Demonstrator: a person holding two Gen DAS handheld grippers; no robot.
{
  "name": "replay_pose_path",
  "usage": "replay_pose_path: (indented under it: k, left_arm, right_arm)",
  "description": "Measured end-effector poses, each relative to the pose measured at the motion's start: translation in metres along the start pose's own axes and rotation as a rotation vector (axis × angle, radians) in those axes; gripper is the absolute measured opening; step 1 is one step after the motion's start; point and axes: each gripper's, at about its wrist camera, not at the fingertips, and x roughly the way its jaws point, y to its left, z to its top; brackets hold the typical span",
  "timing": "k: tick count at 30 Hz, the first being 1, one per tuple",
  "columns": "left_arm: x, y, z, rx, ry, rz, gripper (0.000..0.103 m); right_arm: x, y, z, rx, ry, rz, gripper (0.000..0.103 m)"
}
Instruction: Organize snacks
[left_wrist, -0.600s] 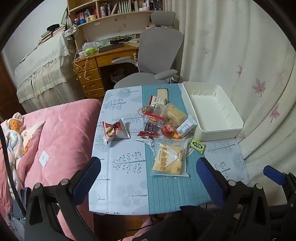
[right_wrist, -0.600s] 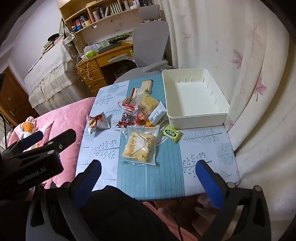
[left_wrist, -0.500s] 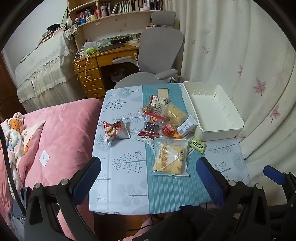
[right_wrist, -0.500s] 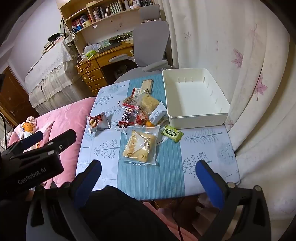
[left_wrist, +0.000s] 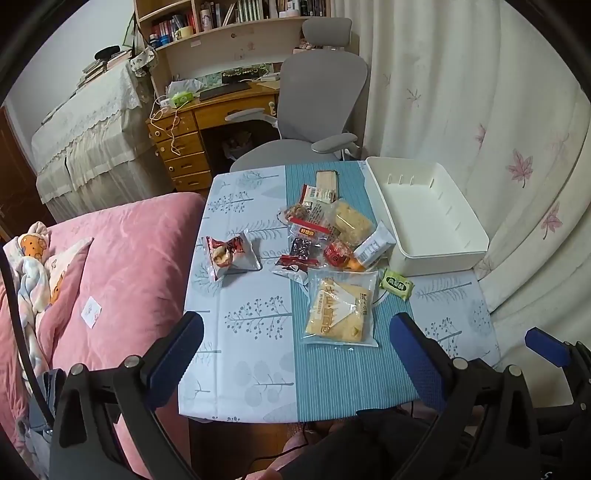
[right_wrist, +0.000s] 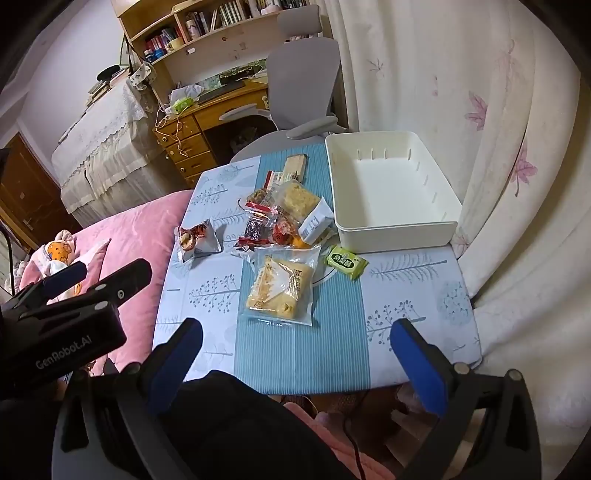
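Several snack packets lie on a small table (left_wrist: 255, 354) with a blue tree-print cloth. Nearest is a large clear bag of yellow pastry (left_wrist: 340, 308) (right_wrist: 280, 286). A small green packet (left_wrist: 397, 283) (right_wrist: 345, 261) lies right of it. A red-and-silver packet (left_wrist: 231, 254) (right_wrist: 195, 238) lies apart on the left. A pile of mixed packets (left_wrist: 325, 229) (right_wrist: 284, 210) sits behind. An empty white bin (left_wrist: 424, 214) (right_wrist: 391, 192) stands at the right. My left gripper (left_wrist: 295, 354) and right gripper (right_wrist: 295, 354) are open and empty, held above the table's near edge.
A pink bed (left_wrist: 122, 266) adjoins the table's left side. A grey office chair (left_wrist: 317, 110) and a wooden desk (left_wrist: 207, 122) stand behind the table. A flowered curtain (left_wrist: 480, 129) hangs along the right. The left gripper's body (right_wrist: 66, 325) shows in the right wrist view.
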Motion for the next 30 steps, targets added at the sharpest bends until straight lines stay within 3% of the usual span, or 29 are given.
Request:
replay_pose_path:
  k: [6,30]
  left_arm:
    - [0.006,-0.007,0.000,-0.009,0.029,0.006,0.098]
    - [0.032,-0.020,0.000,-0.105,0.125,0.076,0.098]
  right_arm:
    - [0.000,0.002,-0.011,-0.001,0.009,0.001,0.102]
    - [0.029,-0.033,0.017,-0.061,0.100,0.099,0.102]
